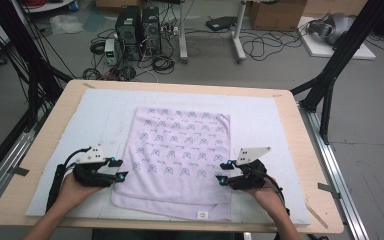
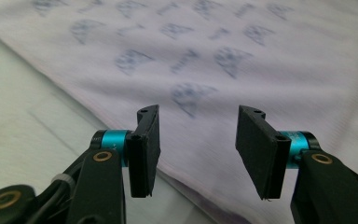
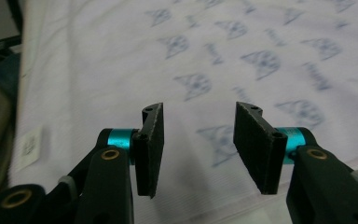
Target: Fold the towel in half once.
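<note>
Fingers (image 2: 145,149) gape empty at both side edges of towel (image 1: 177,155).

**What the views leave unclear**

In the left gripper view the towel (image 2: 242,60) runs off the top and right edges, and its printed motifs are blurred past reading. In the right gripper view the small label (image 3: 29,145) near the towel's edge is too soft to make out. From the high view, the label (image 1: 202,215) at the towel's near edge is too small to read. The towel's lower layer is mostly hidden, perhaps a fold.
</note>
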{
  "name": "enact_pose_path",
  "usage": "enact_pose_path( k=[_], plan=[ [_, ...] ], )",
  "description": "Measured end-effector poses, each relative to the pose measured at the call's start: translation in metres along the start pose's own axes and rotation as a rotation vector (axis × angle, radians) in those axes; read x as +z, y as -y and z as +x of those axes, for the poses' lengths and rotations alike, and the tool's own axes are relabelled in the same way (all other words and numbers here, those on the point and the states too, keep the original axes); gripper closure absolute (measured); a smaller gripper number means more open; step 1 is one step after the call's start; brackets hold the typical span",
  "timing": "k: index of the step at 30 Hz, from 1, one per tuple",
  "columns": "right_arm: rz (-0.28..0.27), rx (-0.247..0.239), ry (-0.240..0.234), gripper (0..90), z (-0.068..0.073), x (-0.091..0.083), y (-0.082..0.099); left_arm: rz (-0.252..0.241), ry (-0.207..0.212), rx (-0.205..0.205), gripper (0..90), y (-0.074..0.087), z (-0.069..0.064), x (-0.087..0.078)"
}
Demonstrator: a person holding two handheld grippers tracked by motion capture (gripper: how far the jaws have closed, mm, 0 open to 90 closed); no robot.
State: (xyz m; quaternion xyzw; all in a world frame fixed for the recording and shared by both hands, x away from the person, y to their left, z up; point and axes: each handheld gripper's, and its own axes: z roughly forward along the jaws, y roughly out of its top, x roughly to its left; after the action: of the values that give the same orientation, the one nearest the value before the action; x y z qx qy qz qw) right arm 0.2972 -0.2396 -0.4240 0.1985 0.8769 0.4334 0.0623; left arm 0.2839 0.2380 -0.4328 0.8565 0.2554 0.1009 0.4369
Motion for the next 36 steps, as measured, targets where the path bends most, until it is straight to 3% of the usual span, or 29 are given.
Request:
enact_pose_path(
  k=[2, 5, 7, 10, 13, 16, 20, 23, 29, 32, 36],
  plan=[
    [0.016, -0.008, -0.024, 53.8, 0.008, 0.002, 0.006, 0.014, 0.024, 0.024, 51.6, 0.005, -0.008, -0.003],
    [0.057, -0.036, -0.054, 57.8, 0.019, 0.008, 0.014, 0.073, 0.072, 0.046, 62.2, 0.012, -0.014, -0.002],
    [0.090, -0.068, -0.055, 64.1, 0.026, 0.014, 0.017, 0.070, 0.060, 0.053, 66.6, 0.015, -0.015, -0.002],
    [0.107, -0.065, -0.071, 82.8, 0.025, 0.013, 0.015, 0.079, 0.056, 0.064, 84.5, 0.012, -0.015, 0.000],
    [0.112, -0.075, -0.071, 87.9, 0.026, 0.012, 0.013, 0.085, 0.053, 0.073, 87.9, 0.009, -0.016, -0.002],
    [0.062, -0.053, -0.080, 88.3, 0.025, 0.004, 0.009, 0.057, 0.048, 0.066, 88.1, 0.007, -0.016, -0.010],
    [0.018, -0.076, -0.073, 88.5, 0.031, -0.011, 0.002, 0.025, 0.038, 0.073, 88.2, 0.005, -0.021, -0.024],
    [0.010, -0.082, -0.087, 88.5, 0.038, -0.018, 0.002, 0.015, 0.044, 0.064, 88.2, 0.007, -0.025, -0.029],
    [0.012, -0.068, -0.152, 85.7, 0.050, -0.021, 0.013, 0.029, 0.068, 0.094, 87.3, 0.015, -0.039, -0.030],
    [-0.005, -0.007, -0.147, 71.0, 0.040, -0.016, 0.016, 0.030, 0.054, 0.058, 72.6, 0.015, -0.032, -0.025],
    [-0.013, 0.006, -0.084, 63.2, 0.022, -0.010, 0.011, 0.010, 0.026, 0.043, 62.7, 0.008, -0.023, -0.019]
  ],
)
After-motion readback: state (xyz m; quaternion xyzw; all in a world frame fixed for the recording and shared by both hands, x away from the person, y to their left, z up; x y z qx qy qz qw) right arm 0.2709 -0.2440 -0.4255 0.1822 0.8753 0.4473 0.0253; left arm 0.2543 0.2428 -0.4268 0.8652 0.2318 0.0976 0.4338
